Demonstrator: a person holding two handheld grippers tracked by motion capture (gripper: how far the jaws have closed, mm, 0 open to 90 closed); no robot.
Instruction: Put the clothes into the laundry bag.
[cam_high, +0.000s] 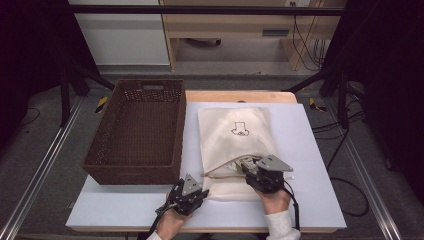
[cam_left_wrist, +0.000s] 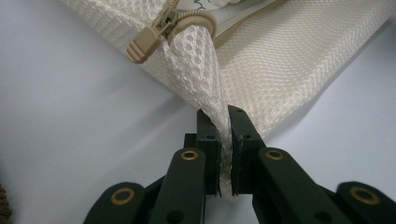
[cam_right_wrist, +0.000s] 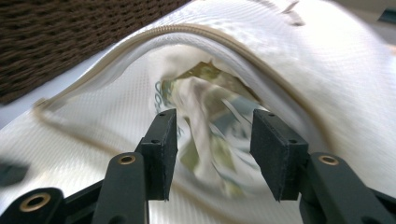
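Near edge of bench: left gripper fingers clamped on a fold of the mesh bag at its near left corner, beside the zipper pull. Right gripper fingers apart at the bag's open mouth, blurred contents between them. Brown basket far left of bag.

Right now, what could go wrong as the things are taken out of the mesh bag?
The left gripper pinches only a thin fold of the mesh bag near its zipper pull; the fold may slip. The right gripper is open at the bag's mouth and could snag the mesh instead of the contents.
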